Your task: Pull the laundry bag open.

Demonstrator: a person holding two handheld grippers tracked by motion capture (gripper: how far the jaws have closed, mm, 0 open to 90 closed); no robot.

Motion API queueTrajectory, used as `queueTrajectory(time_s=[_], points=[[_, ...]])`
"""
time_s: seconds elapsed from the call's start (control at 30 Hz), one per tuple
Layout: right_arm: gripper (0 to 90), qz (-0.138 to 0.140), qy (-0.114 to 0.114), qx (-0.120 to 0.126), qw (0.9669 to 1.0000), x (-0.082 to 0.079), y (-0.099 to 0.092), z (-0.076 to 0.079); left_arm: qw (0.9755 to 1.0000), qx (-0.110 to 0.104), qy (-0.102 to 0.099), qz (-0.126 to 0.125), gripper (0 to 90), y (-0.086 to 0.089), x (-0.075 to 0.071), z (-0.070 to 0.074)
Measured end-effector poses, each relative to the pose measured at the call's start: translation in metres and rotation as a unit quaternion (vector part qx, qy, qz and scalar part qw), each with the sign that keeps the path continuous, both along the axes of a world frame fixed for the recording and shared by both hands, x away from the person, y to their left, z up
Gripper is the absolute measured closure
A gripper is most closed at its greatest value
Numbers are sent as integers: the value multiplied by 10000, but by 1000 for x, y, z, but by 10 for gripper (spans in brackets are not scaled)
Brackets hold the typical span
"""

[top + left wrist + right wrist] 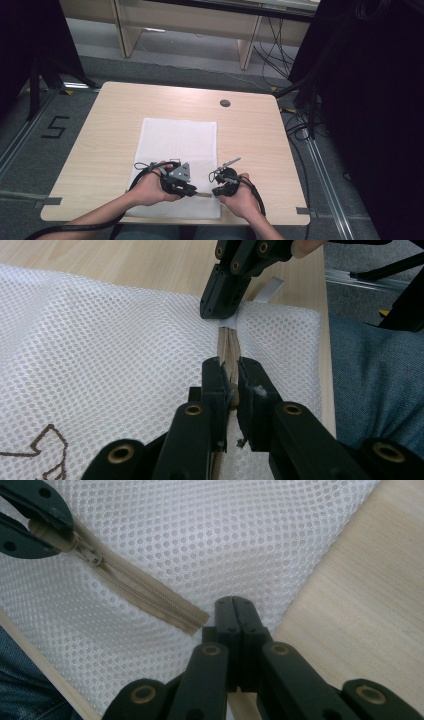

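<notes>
A white mesh bag (177, 140) lies flat on the wooden table (110, 130), with a beige zipper (145, 597) running along its near edge. My left gripper (229, 385) is shut on the zipper's slider (82, 550), fingers on either side of it. My right gripper (235, 607) is shut with its tip on the mesh beside the zipper's closed end (192, 625), a bit of the bag's fabric nipped there. In the high view the left gripper (192, 191) and right gripper (216, 191) face each other near the bag's front right corner.
A brown printed mark (45, 450) sits on the mesh left of my left gripper. The table's front edge (175, 220) is right behind both hands, and the person's lap in blue cloth (380, 390) lies beyond it. A round cable hole (225, 103) is at the table's far side.
</notes>
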State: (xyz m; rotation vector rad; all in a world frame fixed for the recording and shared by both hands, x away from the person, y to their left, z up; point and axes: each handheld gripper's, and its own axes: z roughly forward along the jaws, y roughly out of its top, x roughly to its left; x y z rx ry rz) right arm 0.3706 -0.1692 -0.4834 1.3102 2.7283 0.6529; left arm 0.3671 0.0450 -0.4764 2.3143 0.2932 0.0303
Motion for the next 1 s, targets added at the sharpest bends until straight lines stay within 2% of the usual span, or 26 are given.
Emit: queueTrajectory(time_s=[0.17, 0.27, 0.37, 0.4, 0.43, 0.53, 0.57, 0.6, 0.7, 0.73, 0.77, 0.83, 0.9, 0.93, 1.0], points=[[900, 81, -37, -2, 10000, 1, 0, 0, 10000, -17, 27, -9, 820, 0, -1, 0], [900, 94, -22, -28, 9999, 1, 1, 0, 10000, -9, -24, -52, 820, 0, -2, 0], [900, -103, 76, -54, 9999, -2, 3, 1, 10000, -26, 14, -53, 821, 2, -3, -1], [900, -88, 106, -68, 9999, -2, 4, 1, 10000, -36, 27, -59, 820, 3, -3, -1], [900, 58, 33, -36, 10000, -1, 3, 0, 10000, -21, 0, -93, 820, 3, -2, 0], [900, -34, 99, -105, 9999, -3, 5, 1, 10000, -6, 4, -76, 820, 3, -2, 0], [900, -30, 135, -60, 9999, -3, 5, 1, 10000, 21, 7, -91, 820, 3, -2, -1], [900, 57, 21, -69, 10000, -2, 4, 1, 9999, 35, -7, -95, 820, 4, -1, -2], [900, 89, -2, -55, 9999, -2, 4, 1, 9999, 96, -8, -52, 820, 4, 1, -6], [900, 68, 12, -68, 10000, -2, 5, 1, 9999, 100, -79, -69, 820, 4, 2, -6], [900, 94, -27, -91, 9999, -2, 5, 0, 10000, 76, -10, 24, 820, 4, 2, -7], [900, 88, -17, -168, 9998, -3, 8, 1, 10000, 65, 11, 29, 820, 3, 4, -8], [900, 208, -109, -248, 9994, -3, 9, 2, 10000, 84, 27, 36, 820, 3, 4, -10], [900, 154, -126, -286, 9994, -4, 10, 2, 10000, 93, 17, 21, 820, 3, 4, -10], [900, 226, -184, -268, 9992, -4, 10, 1, 9999, 104, 23, 20, 820, 2, 4, -10]])
